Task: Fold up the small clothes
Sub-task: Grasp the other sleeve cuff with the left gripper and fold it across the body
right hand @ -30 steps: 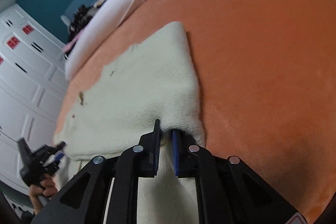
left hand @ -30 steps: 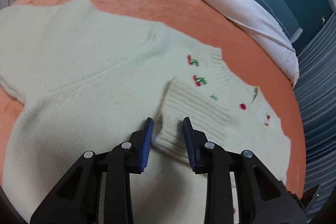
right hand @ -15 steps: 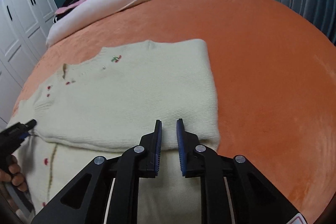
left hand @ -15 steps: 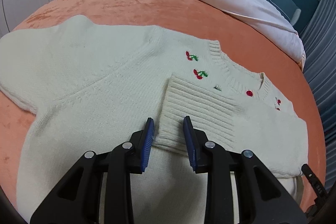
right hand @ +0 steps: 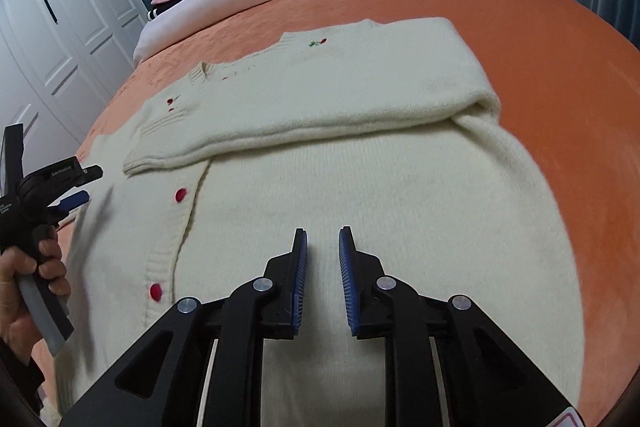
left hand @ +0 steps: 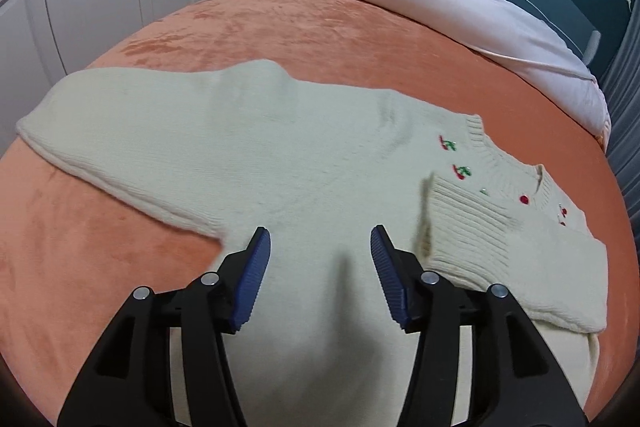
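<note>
1. the folded sleeve (right hand: 304,107) could slide back open if either tool drags across the soft knit.
2. the unfolded sleeve (left hand: 132,131) may bunch if pinched off its cuff.
3. left gripper (left hand: 320,243) and right gripper (right hand: 323,247) are both released, holding nothing.
4. the cream cardigan (right hand: 360,195), with red buttons and cherries, lies flat on the orange bed (right hand: 540,27).

Matte black left gripper (left hand: 320,251) with triangular cut-outs in the arms, silver round screws at the joints, ribbed blue pads (left hand: 252,281) inside each finger. Same build on the right gripper (right hand: 323,259), plus pale rods between the arms. Bare-skinned left hand (right hand: 28,287) around a grey handle, small white lettering on the black body.
</note>
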Demonstrator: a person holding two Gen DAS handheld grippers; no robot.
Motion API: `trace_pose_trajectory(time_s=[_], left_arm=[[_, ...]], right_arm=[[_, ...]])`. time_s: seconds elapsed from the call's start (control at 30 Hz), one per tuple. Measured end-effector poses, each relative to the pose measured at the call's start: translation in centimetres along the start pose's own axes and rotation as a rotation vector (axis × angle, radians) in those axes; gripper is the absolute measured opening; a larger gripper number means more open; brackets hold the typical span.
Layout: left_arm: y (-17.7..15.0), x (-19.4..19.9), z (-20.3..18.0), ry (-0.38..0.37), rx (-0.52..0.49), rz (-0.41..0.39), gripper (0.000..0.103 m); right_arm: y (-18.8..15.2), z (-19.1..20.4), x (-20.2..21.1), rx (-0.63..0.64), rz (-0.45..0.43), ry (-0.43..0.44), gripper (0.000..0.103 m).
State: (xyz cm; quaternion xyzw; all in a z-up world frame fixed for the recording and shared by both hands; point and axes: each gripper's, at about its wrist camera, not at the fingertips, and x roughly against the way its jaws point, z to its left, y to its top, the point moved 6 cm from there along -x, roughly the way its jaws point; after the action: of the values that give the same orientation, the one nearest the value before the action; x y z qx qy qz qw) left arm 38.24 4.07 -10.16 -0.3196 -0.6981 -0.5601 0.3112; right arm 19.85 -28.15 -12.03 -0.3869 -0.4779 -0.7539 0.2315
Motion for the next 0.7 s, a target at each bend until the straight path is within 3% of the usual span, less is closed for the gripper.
trace_pose_trajectory(time_s=[0.07, 0.23, 0.3, 0.43, 0.5, 0.53, 0.57, 0.63, 0.67, 0.7], left_arm=[[0.7, 0.6, 2.6, 0.048, 0.008, -0.016, 0.063], [3.2, 1.6, 11.8, 0.182, 0.082, -0.052, 0.077], [4.5, 1.7, 16.7, 0.224, 0.176, -0.064, 0.084], [6.7, 0.6, 27.0, 0.239, 0.492, -0.07, 0.084], [6.9, -0.4, 30.8, 0.193, 0.667, -0.058, 0.072], [7.3, -0.4, 31.8, 0.179, 0.705, -0.081, 0.07], [7.9, -0.5, 32.2, 0.188, 0.708, -0.097, 0.062], [8.7, -1.2, 32.2, 0.186, 0.69, -0.083, 0.04], [9.0, -1.4, 32.0, 0.172, 0.692, -0.08, 0.014], [9.4, -1.2, 31.6, 0.162, 0.692, -0.089, 0.01]], right_arm=[[-0.6, 0.2, 0.1, -0.002, 0.003, -0.012, 0.026], [-1.5, 0.6, 0.0, 0.022, 0.003, -0.047, 0.029], [-1.8, 0.7, -0.2, 0.035, -0.003, -0.058, 0.031], [-2.2, 1.0, -0.4, 0.055, -0.02, -0.057, 0.04], [-2.2, 1.1, -0.6, 0.065, -0.026, -0.054, 0.043], [-2.3, 1.2, -0.6, 0.07, -0.026, -0.055, 0.045], [-2.3, 1.3, -0.7, 0.075, -0.026, -0.055, 0.046], [-2.3, 1.5, -0.8, 0.083, -0.028, -0.054, 0.05], [-2.3, 1.5, -0.9, 0.085, -0.028, -0.05, 0.052], [-2.3, 1.6, -1.0, 0.087, -0.031, -0.048, 0.053]])
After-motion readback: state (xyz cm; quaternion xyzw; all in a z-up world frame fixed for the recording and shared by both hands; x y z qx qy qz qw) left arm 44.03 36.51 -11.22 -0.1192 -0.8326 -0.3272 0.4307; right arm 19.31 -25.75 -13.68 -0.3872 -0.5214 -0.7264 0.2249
